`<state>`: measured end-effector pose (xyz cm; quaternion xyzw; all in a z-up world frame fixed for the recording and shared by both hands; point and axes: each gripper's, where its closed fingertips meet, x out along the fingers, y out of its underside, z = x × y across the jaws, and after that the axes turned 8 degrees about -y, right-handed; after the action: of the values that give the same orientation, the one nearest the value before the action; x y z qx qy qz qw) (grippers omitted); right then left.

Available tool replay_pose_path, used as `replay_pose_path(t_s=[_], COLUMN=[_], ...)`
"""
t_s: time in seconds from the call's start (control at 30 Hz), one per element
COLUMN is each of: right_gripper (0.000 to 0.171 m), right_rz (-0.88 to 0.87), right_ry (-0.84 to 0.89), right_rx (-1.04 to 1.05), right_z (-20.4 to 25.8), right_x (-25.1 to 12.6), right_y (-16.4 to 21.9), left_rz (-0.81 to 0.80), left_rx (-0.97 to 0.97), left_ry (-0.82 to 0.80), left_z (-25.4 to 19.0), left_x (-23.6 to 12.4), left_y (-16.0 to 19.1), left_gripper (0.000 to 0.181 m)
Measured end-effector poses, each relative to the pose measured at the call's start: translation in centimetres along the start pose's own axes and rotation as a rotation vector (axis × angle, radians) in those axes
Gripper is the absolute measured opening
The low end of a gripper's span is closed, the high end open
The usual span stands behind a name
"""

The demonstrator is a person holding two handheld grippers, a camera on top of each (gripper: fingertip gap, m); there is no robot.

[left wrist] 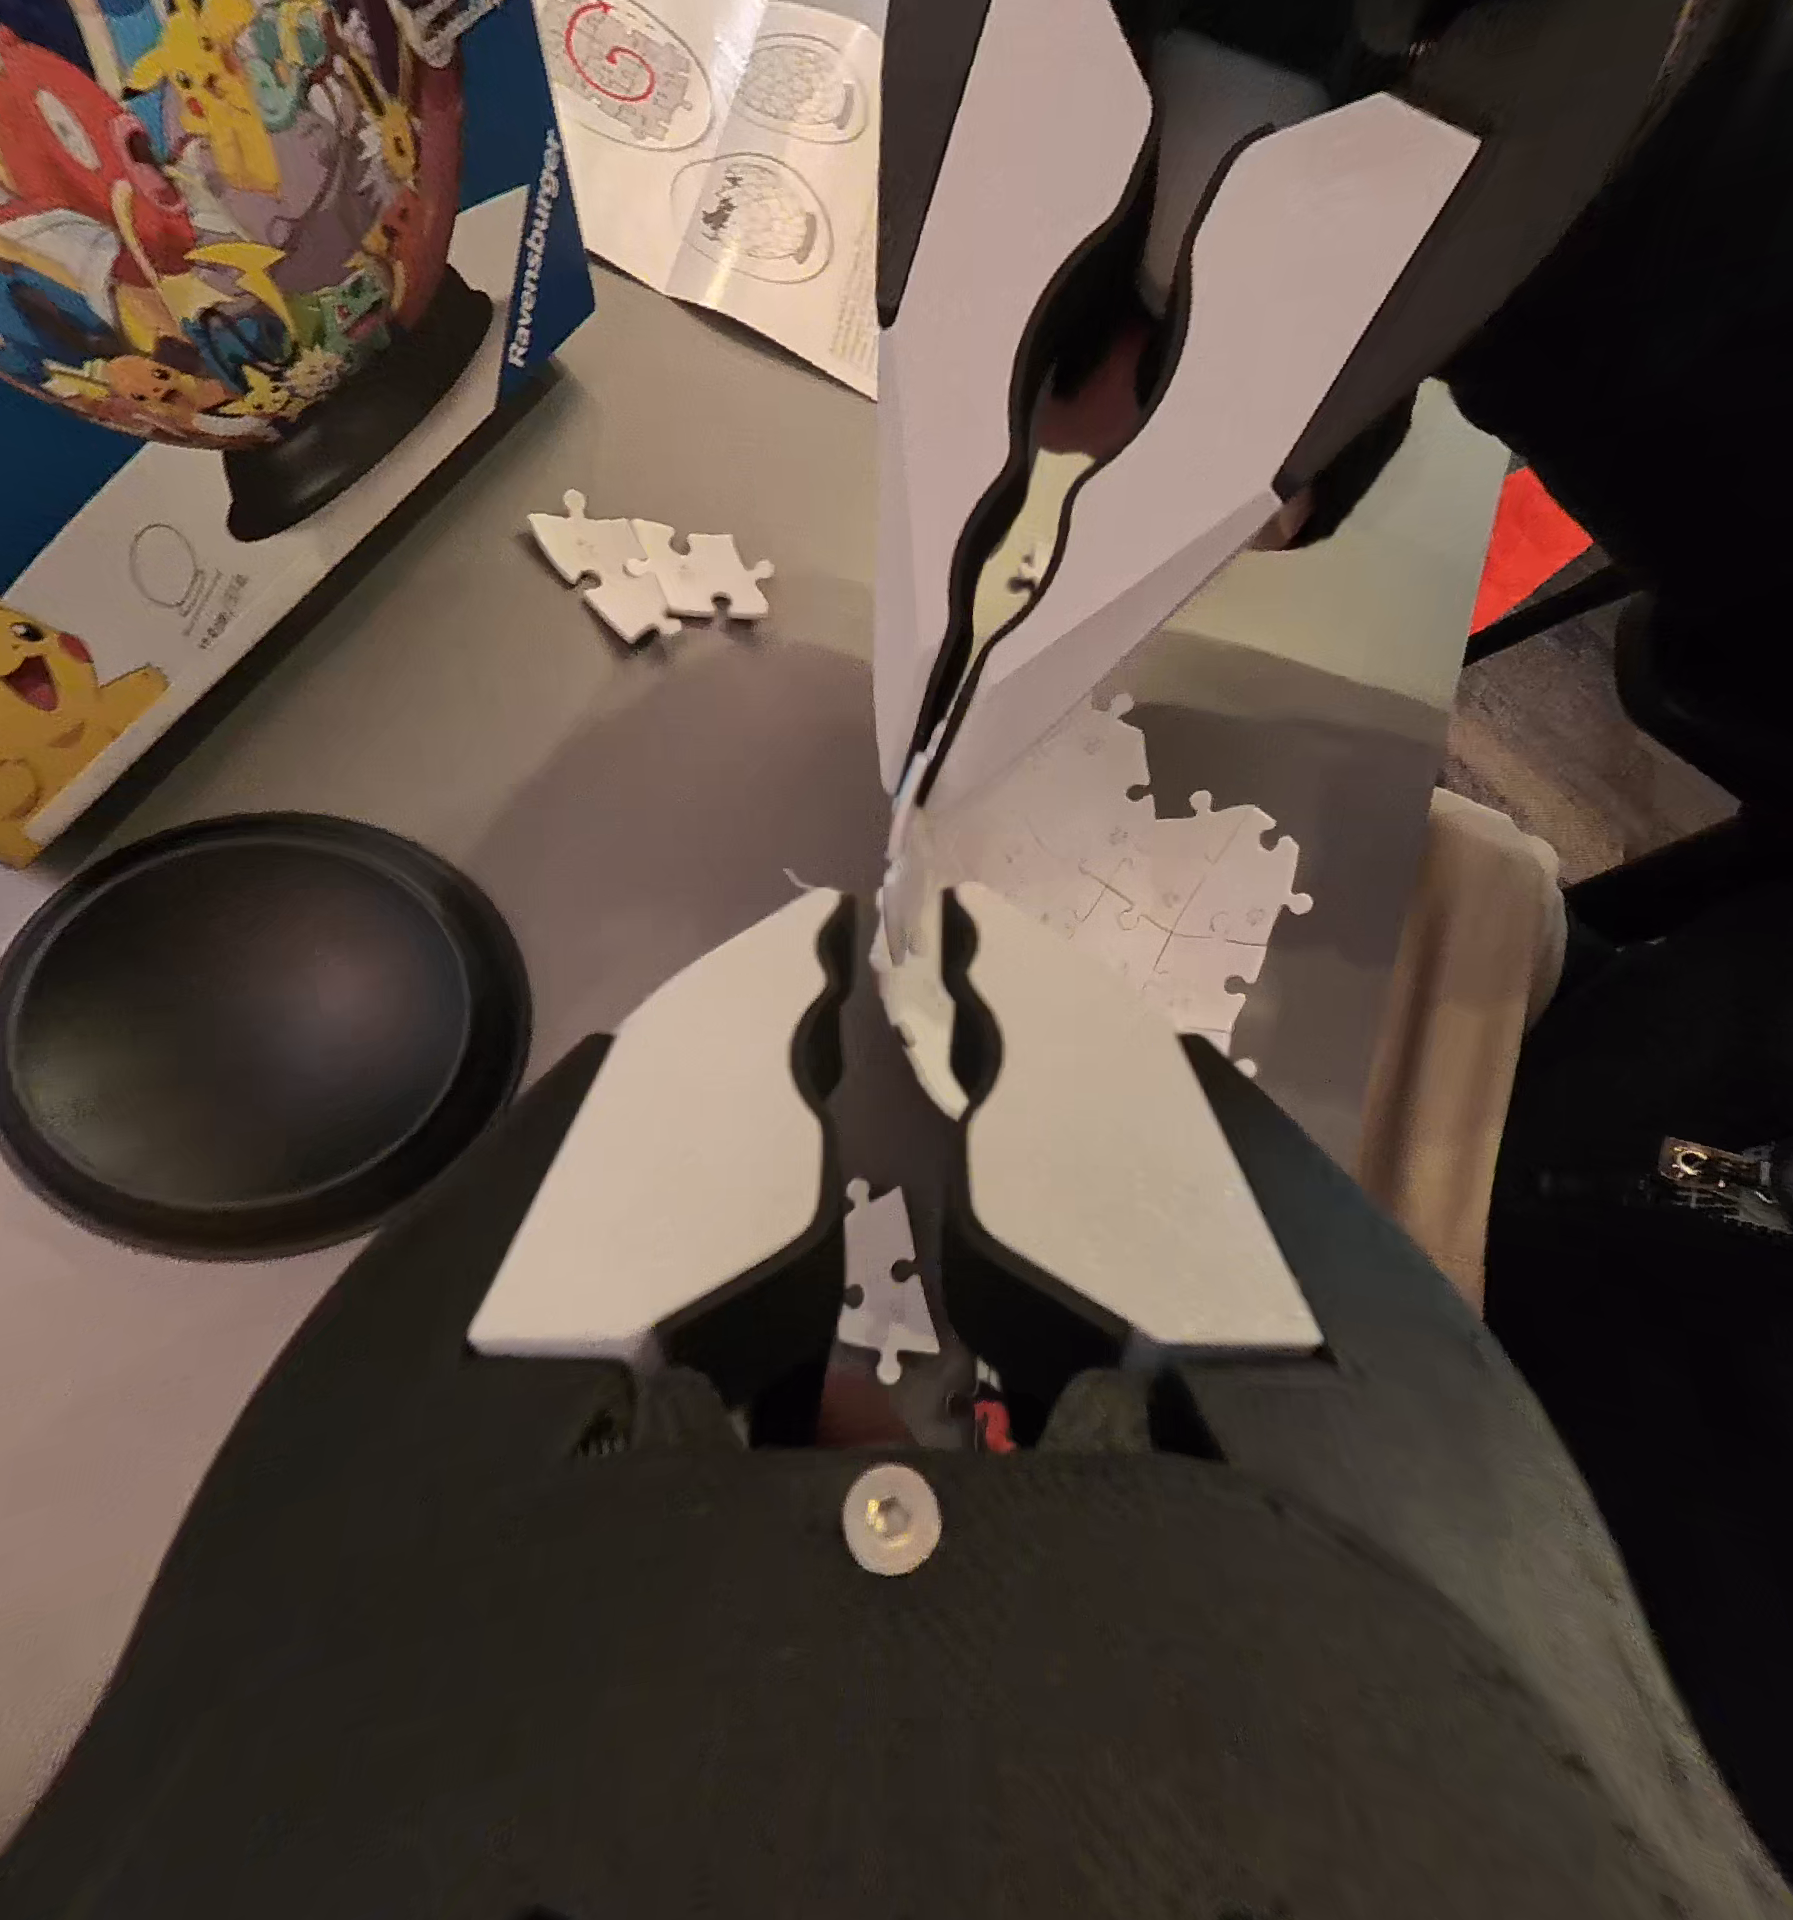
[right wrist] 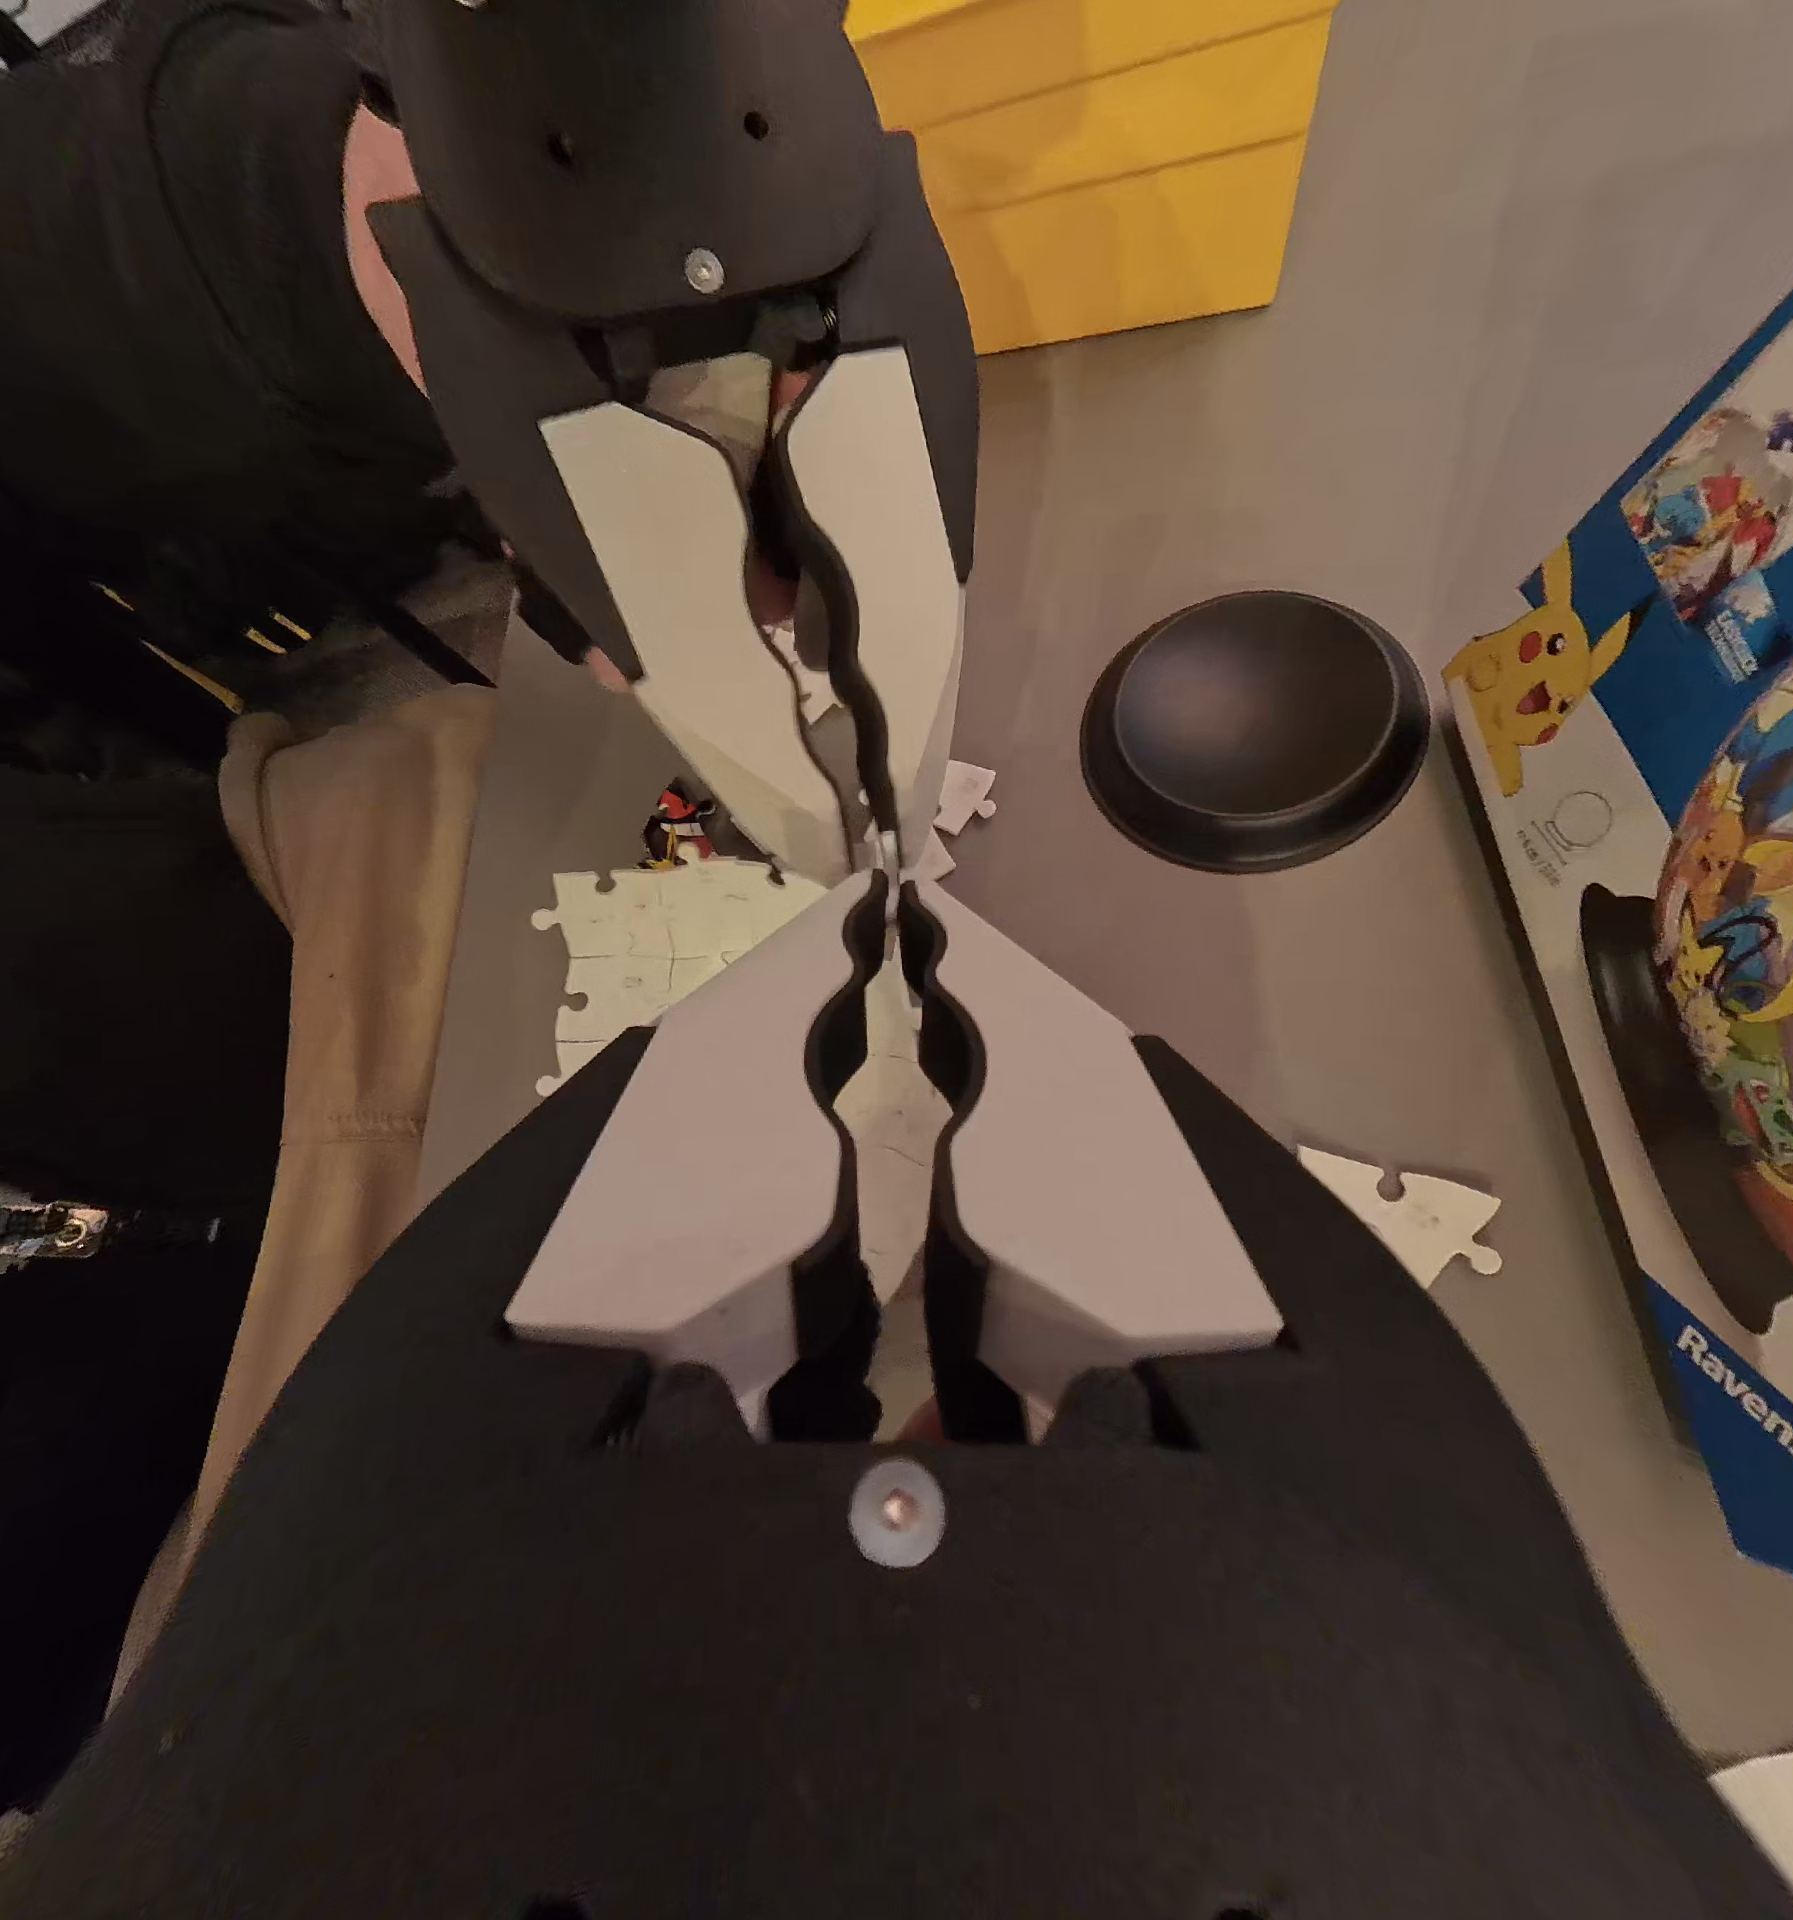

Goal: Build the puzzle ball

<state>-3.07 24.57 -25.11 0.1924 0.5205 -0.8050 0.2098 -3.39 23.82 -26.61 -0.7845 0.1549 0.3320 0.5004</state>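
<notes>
Progress was judged early: only flat clusters of white puzzle pieces were seen joined, nothing resembling a closed ball yet. The left gripper (left wrist: 897, 925) was seen w/ fingers narrow, pinched on the edge of a curved white section (left wrist: 913, 997); the right gripper (right wrist: 892, 899) likewise narrow, clamped on a thin white piece (right wrist: 890, 930) at the tips. Both sets of tips were met nose to nose above the grey table (left wrist: 663, 436), so a join between held piece & held section was judged to be the step in hand. A bigger joined sheet (left wrist: 1172, 904) was seen just beside the tips, blank side up; whether it was part of what was held couldn't be told. The black stand (left wrist: 248, 1029) was lying bare, nothing seated in it. Most of the ball was judged still left to do.

Left wrist view only: a small joined cluster (left wrist: 658, 577) farther back, an instruction sheet (left wrist: 757, 177), a piece (left wrist: 887, 1288) below the jaws. Right wrist view only: a yellow box (right wrist: 1100, 156), a coloured piece face up (right wrist: 679, 826) near the sheet, a loose cluster (right wrist: 1411, 1216) by the puzzle box (right wrist: 1702, 935). The box & stand were caught in both.
</notes>
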Motion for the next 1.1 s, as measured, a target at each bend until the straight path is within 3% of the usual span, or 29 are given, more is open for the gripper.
replay_pose_path(t_s=[0.07,0.23,0.53,1.1], right_gripper=[0.0,0.0,0.0,0.0], right_rz=[-0.022,-0.006,-0.017,-0.075], right_ry=[-0.021,-0.046,-0.038,-0.049], right_rx=[0.021,0.04,0.073,0.119], right_z=[-0.1,-0.2,-1.2,-2.7], right_x=[-0.1,0.4,1.6,1.8], right_y=[0.2,1.2,1.9,2.8], left_rz=[0.037,0.156,0.181,0.139], left_rx=[0.016,0.04,0.006,-0.071], left_ry=[-0.04,-0.029,-0.027,0.017], left_z=[0.5,-0.2,0.4,1.1], left_x=[-0.2,1.0,2.3,3.3], left_y=[0.8,3.3,4.3,4.5], left_gripper=[0.03,0.036,0.011,0.008])
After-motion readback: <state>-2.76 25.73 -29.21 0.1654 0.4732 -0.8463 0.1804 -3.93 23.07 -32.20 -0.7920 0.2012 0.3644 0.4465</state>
